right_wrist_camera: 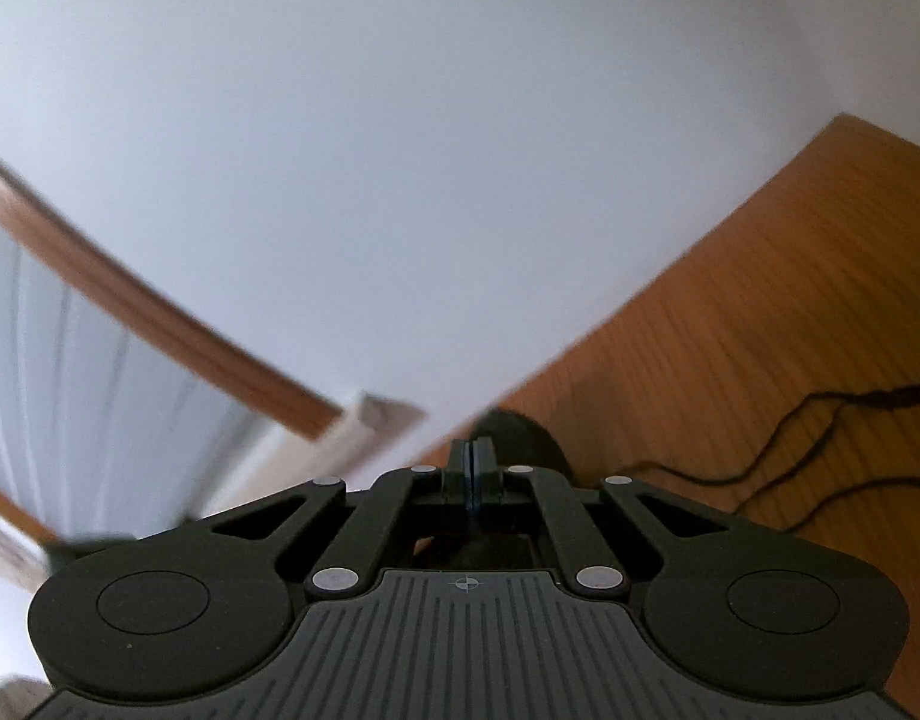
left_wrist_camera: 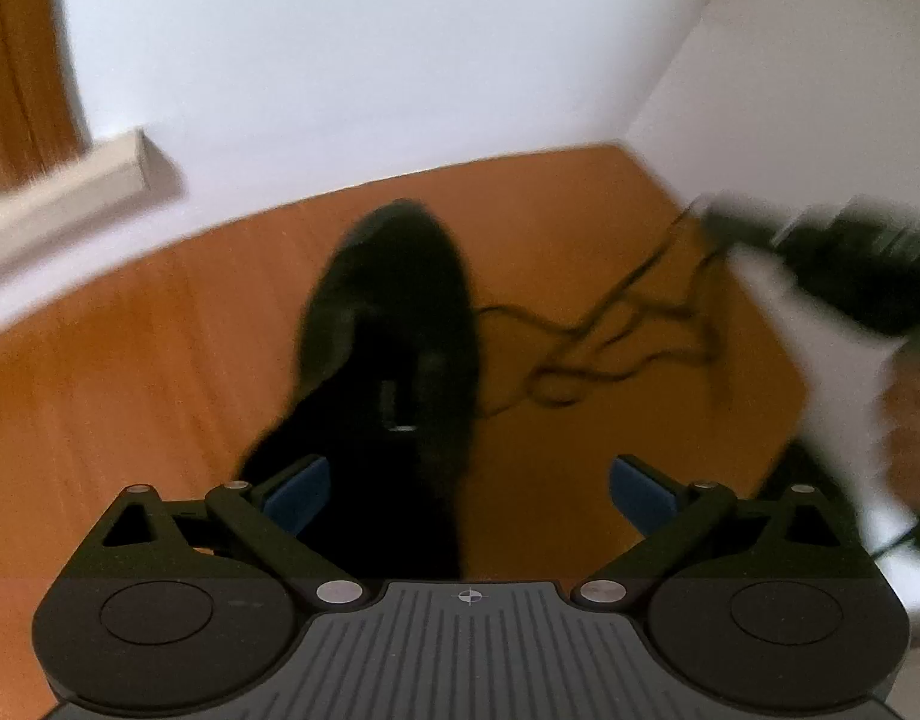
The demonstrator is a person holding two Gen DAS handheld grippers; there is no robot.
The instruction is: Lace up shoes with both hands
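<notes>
The black shoe (left_wrist_camera: 393, 324) lay on the wooden table (left_wrist_camera: 129, 372), its long axis running from the spread, empty left gripper (left_wrist_camera: 469, 489) toward the white wall (left_wrist_camera: 339, 60). Its loose lace (left_wrist_camera: 592, 336) trailed right toward the blurred right gripper (right_wrist_camera: 473, 468), whose fingers were clenched; any grasp on the lace was unclear.

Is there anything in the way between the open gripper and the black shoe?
No, nothing visible. The left gripper is open right above the black shoe on the wooden table, with only air between. The loose lace lies off to the shoe's right.
</notes>
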